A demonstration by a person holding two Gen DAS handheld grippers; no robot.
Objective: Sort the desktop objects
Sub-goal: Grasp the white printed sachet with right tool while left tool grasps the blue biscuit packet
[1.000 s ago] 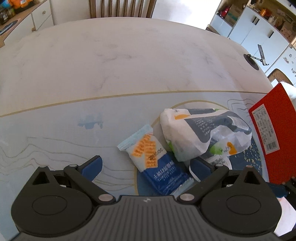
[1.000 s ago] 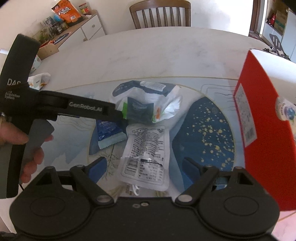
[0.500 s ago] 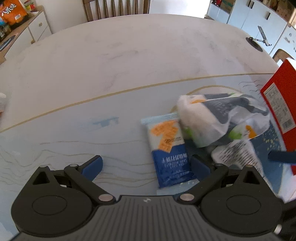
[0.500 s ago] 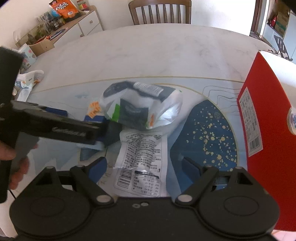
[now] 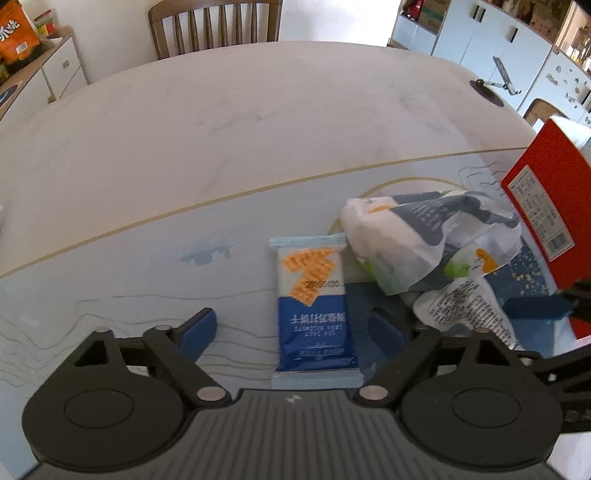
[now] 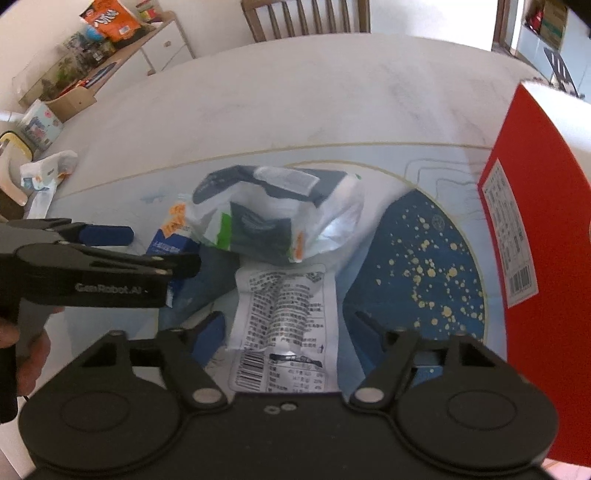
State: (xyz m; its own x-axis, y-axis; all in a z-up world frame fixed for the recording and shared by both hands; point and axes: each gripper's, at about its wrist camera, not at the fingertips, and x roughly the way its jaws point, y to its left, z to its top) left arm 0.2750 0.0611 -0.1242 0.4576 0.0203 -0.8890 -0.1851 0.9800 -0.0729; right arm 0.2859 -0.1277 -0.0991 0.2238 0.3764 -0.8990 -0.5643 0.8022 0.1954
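My left gripper (image 5: 291, 328) points down over a blue and white cracker packet (image 5: 314, 306) that lies flat on the mat. Its jaws are closing, with the packet between them and the pads still clear of its edges. My right gripper (image 6: 290, 334) straddles a white packet with black print (image 6: 288, 314); its jaws are closing too, with small gaps on both sides. A crumpled white and dark bag (image 5: 406, 243) (image 6: 280, 218) sits just beyond both packets. In the right wrist view the left gripper (image 6: 155, 249) reaches in from the left over the cracker packet (image 6: 171, 243).
A tall red box (image 5: 539, 206) (image 6: 535, 240) stands close on the right. The pale blue mat has a dark blue speckled disc (image 6: 417, 266). A phone stand (image 5: 495, 85) sits at the far right, a chair (image 5: 214, 26) behind the table, and wrappers (image 6: 44, 173) at the left edge.
Both pairs of jaws have narrowed around their packets. The left gripper rolled, so the cracker packet now lies straight between its fingers. The right gripper sank a little toward the white packet.
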